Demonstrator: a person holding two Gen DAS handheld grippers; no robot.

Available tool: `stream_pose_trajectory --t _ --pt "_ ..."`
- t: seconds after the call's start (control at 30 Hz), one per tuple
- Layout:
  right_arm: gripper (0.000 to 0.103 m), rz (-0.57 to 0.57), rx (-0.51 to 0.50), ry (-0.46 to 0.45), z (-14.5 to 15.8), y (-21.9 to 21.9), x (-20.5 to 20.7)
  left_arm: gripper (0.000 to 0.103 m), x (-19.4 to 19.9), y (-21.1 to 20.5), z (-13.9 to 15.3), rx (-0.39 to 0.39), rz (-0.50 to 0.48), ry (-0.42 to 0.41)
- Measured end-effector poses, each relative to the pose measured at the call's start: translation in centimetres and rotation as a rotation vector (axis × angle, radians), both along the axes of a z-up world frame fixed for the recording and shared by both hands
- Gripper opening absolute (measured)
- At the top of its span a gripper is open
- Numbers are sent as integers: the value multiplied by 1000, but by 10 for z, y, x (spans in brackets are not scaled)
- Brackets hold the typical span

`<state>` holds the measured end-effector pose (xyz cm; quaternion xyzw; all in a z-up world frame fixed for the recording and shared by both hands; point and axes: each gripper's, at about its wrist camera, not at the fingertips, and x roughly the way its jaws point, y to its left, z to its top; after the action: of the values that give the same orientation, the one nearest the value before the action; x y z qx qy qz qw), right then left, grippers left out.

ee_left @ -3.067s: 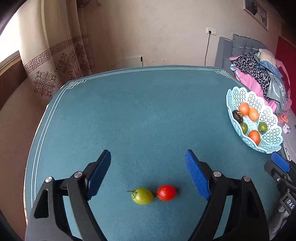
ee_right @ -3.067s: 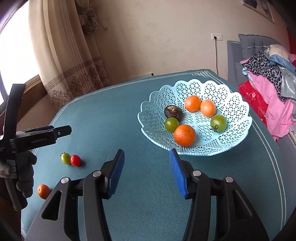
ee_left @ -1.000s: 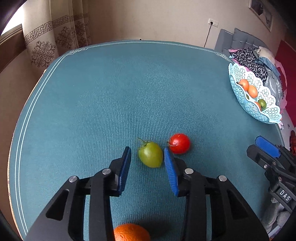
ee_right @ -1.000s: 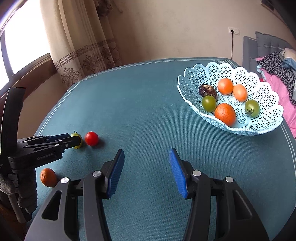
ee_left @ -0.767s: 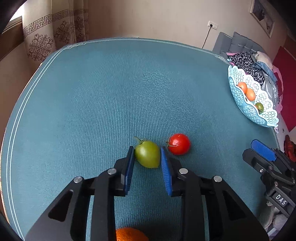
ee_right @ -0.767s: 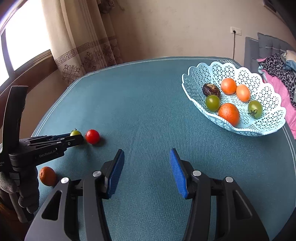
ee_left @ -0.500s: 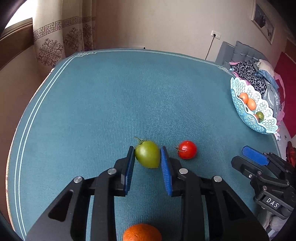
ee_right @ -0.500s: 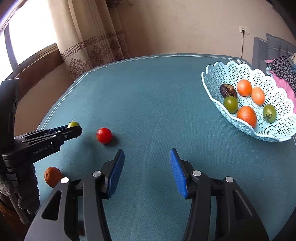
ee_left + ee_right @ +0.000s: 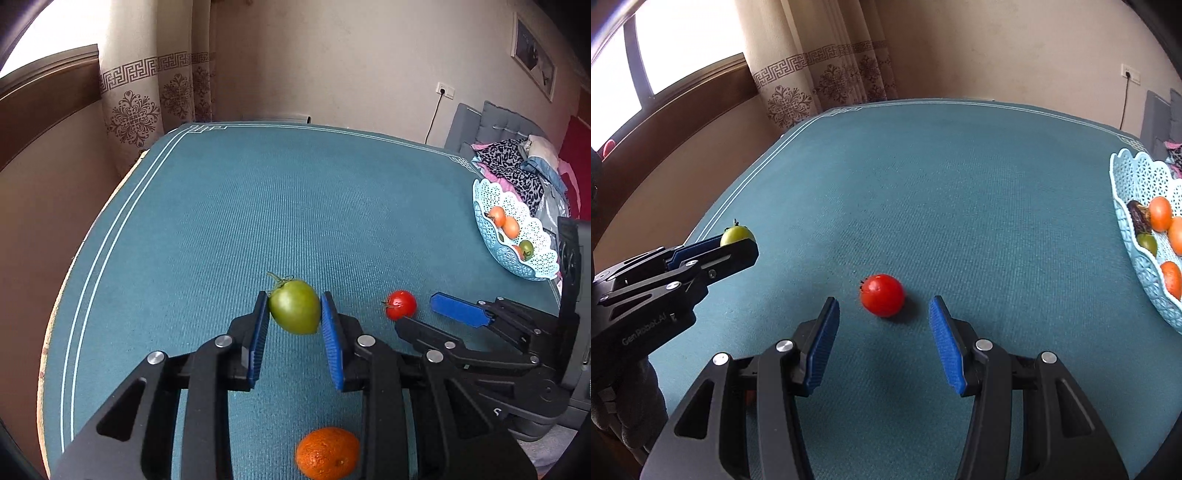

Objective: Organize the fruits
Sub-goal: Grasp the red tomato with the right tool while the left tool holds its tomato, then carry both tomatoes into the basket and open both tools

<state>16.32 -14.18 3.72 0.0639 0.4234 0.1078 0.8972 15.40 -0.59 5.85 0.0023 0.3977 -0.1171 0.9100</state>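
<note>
Pick-up step: left gripper [image 9: 295, 317] clamped on small green stemmed tomato [image 9: 294, 311], lifted. Right gripper [image 9: 882, 325] apart, round red tomato [image 9: 882, 294] just ahead between its tips; next likely close, then carry to pale-blue lattice basket [image 9: 1137, 254] at far right.

Daylight is pouring in from the window [image 9: 665, 70] up and left of the tongs, blowing out its panes. Soft shadows are falling beneath the tongs on the surface [image 9: 960, 184]. Fisheye bending is curving the edges; corners are vignetting dark.
</note>
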Motion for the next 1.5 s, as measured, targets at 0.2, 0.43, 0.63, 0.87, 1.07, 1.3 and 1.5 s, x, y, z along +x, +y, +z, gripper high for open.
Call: stream_pose_trajectory --t 0.2,0.43,0.63,0.87,1.07,1.3,1.5 --pt "49 22 -24 13 -10 12 13 29 1 7 -3 -2 19 8" --pt "35 20 -70 0 -12 16 13 29 2 7 -5 0 20 13" --pt "28 11 -61 -7 -8 9 10 29 3 6 -5 6 18 16" --pt "28 -18 -43 -53 9 -7 -4 29 -1 -1 -2 11 7 12" --pt "28 -67 -14 -91 26 -31 -19 29 -6 -10 5 20 -10 -5" --pt "28 -141 9 -149 47 -71 -43 29 -14 -28 13 32 -44 -24" --pt "28 -229 14 -180 57 -112 -57 29 -20 -45 20 39 -79 -36"
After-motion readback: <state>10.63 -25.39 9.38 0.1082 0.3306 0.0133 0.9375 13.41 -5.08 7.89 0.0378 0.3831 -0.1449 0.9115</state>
